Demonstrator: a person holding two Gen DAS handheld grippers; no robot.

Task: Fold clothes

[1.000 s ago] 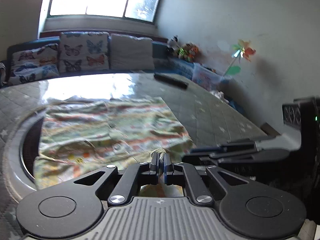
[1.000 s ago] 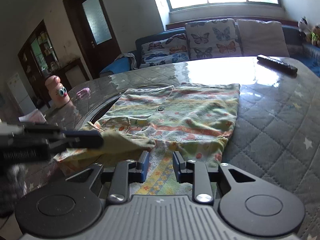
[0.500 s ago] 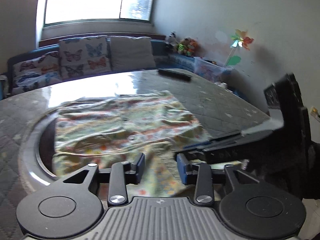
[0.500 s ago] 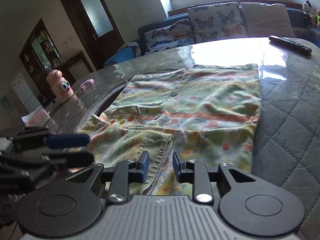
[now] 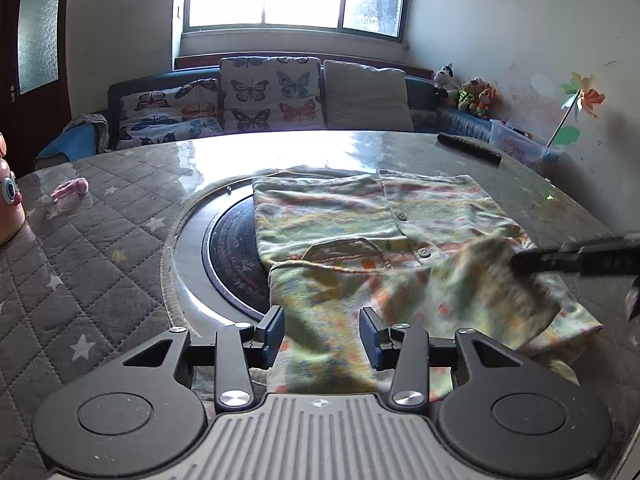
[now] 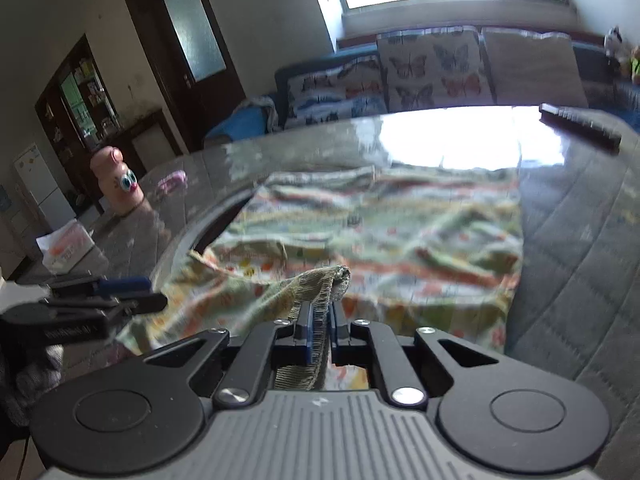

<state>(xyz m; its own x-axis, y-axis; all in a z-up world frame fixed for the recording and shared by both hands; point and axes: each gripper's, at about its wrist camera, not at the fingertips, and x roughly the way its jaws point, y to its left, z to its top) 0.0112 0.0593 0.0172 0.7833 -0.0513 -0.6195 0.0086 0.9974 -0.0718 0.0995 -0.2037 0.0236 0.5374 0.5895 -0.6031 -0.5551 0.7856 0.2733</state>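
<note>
The right hand-held gripper [image 6: 320, 320] pinches the shirt's [image 5: 360, 224] ribbed hem [image 6: 320, 284]; the left hand-held gripper [image 5: 322, 330] gapes empty over its near edge. Bare quilted desk [image 5: 100, 248] flanks the shirt, with a sofa [image 5: 260, 96] behind.

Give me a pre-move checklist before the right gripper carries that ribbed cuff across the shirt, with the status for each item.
1. Right gripper shut on the ribbed cuff: ok, fabric is pinched between the fingers.
2. Left gripper free of cloth: ok, it is open with the shirt lying beneath the gap.
3. Left gripper out of the fold path: cannot tell, it sits close beside the raised sleeve in the right wrist view.
4. Shirt body flat: not ok, wrinkles show across the near half.
5. Remote control away from the shirt: ok, it lies apart, near the table's far edge.
6. Pink item away from the shirt: ok, far off to the left.
</note>
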